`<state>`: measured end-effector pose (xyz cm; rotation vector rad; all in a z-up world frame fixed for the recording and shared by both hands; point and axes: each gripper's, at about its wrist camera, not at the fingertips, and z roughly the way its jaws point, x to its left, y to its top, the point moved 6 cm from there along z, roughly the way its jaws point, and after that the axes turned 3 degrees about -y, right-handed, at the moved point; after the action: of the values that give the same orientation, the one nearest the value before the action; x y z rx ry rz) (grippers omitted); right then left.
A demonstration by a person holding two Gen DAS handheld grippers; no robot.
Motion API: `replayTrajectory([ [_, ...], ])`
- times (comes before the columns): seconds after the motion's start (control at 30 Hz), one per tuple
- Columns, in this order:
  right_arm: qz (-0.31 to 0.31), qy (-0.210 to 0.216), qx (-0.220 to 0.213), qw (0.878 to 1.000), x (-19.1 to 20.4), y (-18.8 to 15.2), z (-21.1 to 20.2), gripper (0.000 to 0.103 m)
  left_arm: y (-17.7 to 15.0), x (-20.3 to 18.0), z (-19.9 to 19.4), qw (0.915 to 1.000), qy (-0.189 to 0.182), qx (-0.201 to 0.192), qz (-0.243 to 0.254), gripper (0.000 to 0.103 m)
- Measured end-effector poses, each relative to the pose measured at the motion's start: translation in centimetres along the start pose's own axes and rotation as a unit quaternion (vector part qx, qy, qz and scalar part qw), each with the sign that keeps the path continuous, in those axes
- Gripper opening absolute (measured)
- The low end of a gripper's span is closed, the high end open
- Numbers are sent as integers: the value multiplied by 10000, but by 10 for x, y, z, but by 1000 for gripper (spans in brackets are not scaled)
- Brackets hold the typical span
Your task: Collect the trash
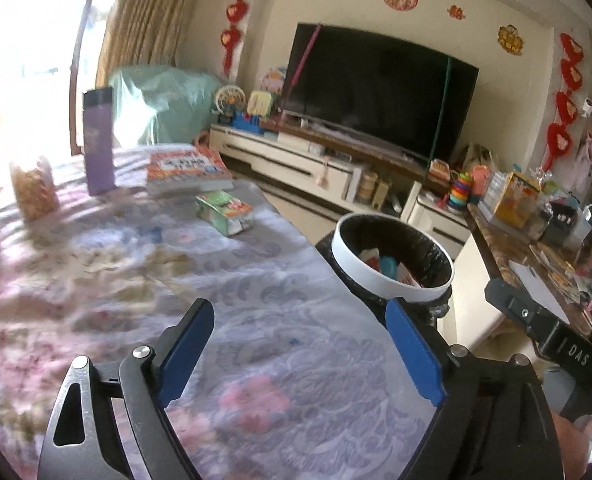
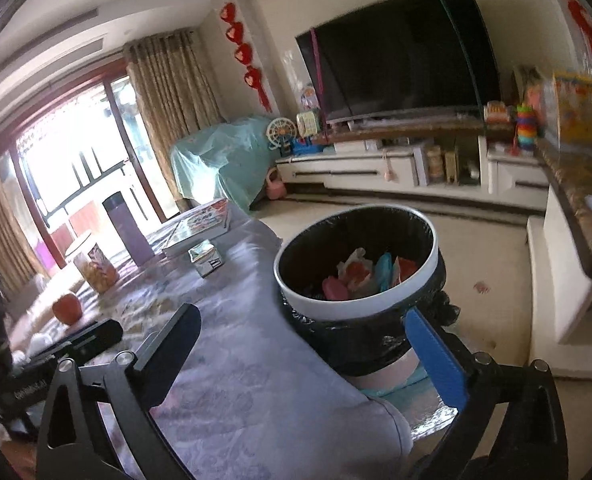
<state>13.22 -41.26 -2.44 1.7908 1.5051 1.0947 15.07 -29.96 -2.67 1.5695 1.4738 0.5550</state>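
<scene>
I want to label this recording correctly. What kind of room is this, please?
Most likely a home living room. A large television stands on a low white cabinet, curtains hang beside a big glass door, and red decorations hang on the wall.

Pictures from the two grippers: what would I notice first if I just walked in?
Probably the round trash bin, lined with a black bag, standing just past the edge of the flowery tablecloth, with colourful wrappers already inside. Behind it a big dark TV fills the wall. Both the left gripper and right gripper are open and empty.
</scene>
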Motion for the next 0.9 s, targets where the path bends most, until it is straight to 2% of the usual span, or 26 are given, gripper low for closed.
replayTrajectory([
  [0.1,-275,-165,-431,9986,10,6,-22,103,-2,-2,-28,9994,86,-326,69,91],
  [0.17,-407,-284,-802,9955,13,9,-37,103,-4,-4,-46,9976,251,-623,179,103],
  [0.27,-458,-451,-1168,9911,13,7,-52,103,-13,-7,-67,9928,579,-977,389,103],
  [0.37,-311,-471,-1162,9916,9,-1,-51,103,-26,-11,-75,9900,770,-1061,516,103],
  [0.53,-194,-483,-1096,9926,8,-20,-48,103,-45,-14,-79,9887,869,-1109,507,103],
  [0.9,-400,-541,-1012,9926,18,-37,-48,103,-52,-10,-83,9880,942,-1115,512,103],
])
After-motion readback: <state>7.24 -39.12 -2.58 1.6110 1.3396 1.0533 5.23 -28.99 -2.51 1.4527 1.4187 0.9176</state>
